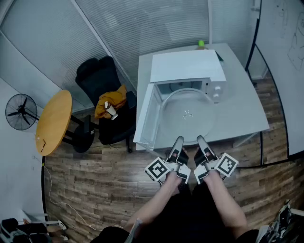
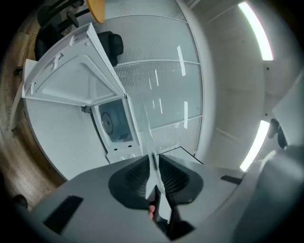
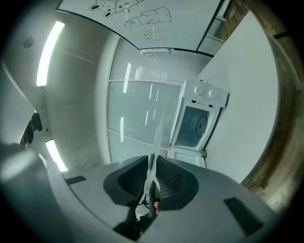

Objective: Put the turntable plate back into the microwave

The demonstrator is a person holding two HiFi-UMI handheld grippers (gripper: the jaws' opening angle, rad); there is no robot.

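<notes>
Head view shows two tools side by side, both clamped on the near rim of one clear turntable plate (image 1: pixel 186 118). The plate lies flat over the white worktop (image 1: pixel 247 109), straight in front of the microwave (image 1: pixel 190 71), with its far rim at the open cavity.

In the left gripper view the left tool (image 1: pixel 178 142) (image 2: pixel 153 166) has its ribbed pads pressed onto the thin glass edge (image 2: pixel 147 133). The right gripper view shows the right tool (image 1: pixel 201 141) (image 3: pixel 152 171) pinching that edge (image 3: pixel 156 137) the same way.

The microwave's single door (image 1: pixel 145 116) hangs open on its left. Two round knobs (image 3: pixel 204 92) sit on its control panel, and any print there is too small to read. A whiteboard (image 3: pixel 137 12) above the microwave in the right gripper view carries sketches, illegible. One green-capped bottle (image 1: pixel 201 44) stands behind the microwave.
</notes>
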